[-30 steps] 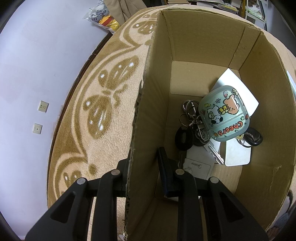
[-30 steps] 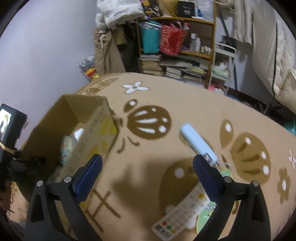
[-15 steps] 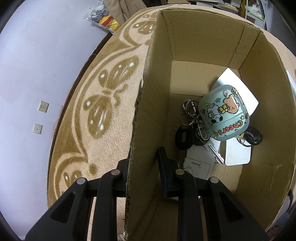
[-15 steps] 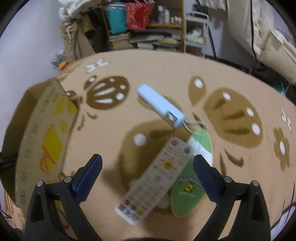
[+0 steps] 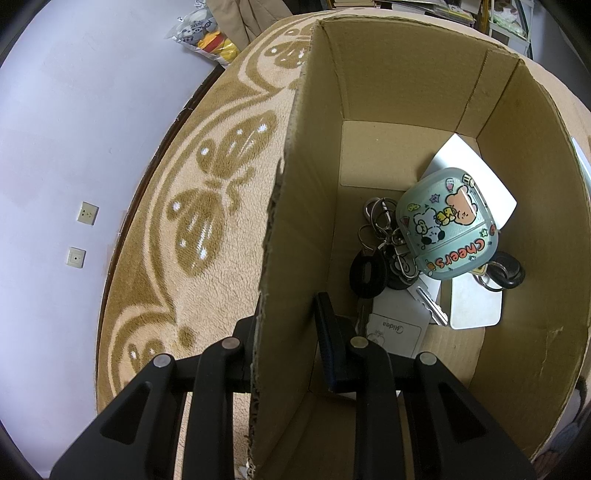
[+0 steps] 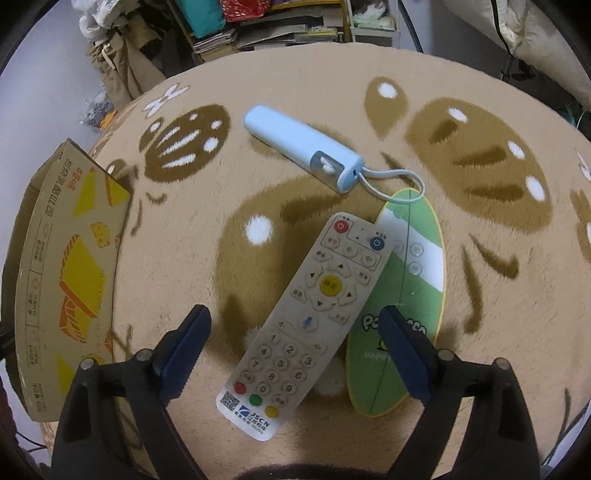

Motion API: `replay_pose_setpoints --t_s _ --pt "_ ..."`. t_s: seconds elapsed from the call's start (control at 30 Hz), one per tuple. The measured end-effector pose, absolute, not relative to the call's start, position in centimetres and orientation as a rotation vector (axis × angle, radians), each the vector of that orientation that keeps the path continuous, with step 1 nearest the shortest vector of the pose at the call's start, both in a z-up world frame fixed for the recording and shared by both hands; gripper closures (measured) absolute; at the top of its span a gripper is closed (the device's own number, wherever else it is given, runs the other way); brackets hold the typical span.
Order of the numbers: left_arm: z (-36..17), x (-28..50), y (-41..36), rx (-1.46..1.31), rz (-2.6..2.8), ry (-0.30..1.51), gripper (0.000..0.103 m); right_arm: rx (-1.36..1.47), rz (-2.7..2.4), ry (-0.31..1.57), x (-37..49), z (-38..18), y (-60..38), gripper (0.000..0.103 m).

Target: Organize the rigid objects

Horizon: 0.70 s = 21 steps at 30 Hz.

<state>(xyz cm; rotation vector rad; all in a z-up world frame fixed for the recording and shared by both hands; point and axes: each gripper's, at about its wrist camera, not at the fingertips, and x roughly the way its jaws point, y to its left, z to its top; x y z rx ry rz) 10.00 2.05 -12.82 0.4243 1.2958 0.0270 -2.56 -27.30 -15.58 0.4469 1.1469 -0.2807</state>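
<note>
My left gripper [image 5: 286, 343] is shut on the left wall of the cardboard box [image 5: 291, 229], one finger inside and one outside. Inside the box lie a teal cartoon case [image 5: 447, 232], a bunch of keys [image 5: 380, 243] and white cards [image 5: 474, 301]. My right gripper [image 6: 291, 343] is open above the carpet, its fingers either side of a white remote [image 6: 306, 317]. The remote lies partly on a green oval pad [image 6: 406, 295]. A pale blue stick-shaped device [image 6: 303, 142] with a cord lies beyond them.
The box's printed outer side [image 6: 70, 266] stands at the left in the right wrist view. A shelf with books and bags [image 6: 258, 26] stands behind the carpet. A plush toy bag [image 5: 207, 33] lies by the wall.
My right gripper has swung away from the box and down over the remote, which now sits between its open fingers. My left gripper and the box have not moved.
</note>
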Motion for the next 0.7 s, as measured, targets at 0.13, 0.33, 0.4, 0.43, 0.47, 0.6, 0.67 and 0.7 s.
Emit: replay_pose_setpoints --t_s 0.13,0.33,0.4,0.43,0.47,0.6,0.67,0.7 --pt "-12.8 10.0 2.1 0.425 0.027 1.296 0.08 0.434 -0.273 1.149 -2.3 -15.6 -27.0 0.024" --pt "-12.8 10.0 2.0 0.428 0.028 1.295 0.08 0.454 -0.25 1.157 -1.6 -16.3 -26.8 0.041" --pt "-12.8 10.0 2.0 0.428 0.028 1.295 0.08 0.448 -0.254 1.16 -1.3 -16.7 -26.6 0.041" --pt "-12.8 10.0 2.0 0.427 0.028 1.295 0.08 0.434 -0.258 1.16 -1.2 -16.7 -26.4 0.041" --pt "-12.8 10.0 2.0 0.427 0.028 1.295 0.08 0.426 -0.26 1.157 -1.2 -16.7 -26.2 0.041" --pt "-12.8 10.0 2.0 0.43 0.028 1.294 0.08 0.4 -0.274 1.13 -1.0 -16.5 -25.9 0.059" --pt "-12.8 10.0 2.0 0.43 0.029 1.294 0.08 0.41 -0.271 1.112 -1.1 -16.3 -26.0 0.059" --pt "-12.8 9.9 2.0 0.43 0.028 1.294 0.08 0.417 -0.269 1.102 -1.1 -16.2 -26.1 0.06"
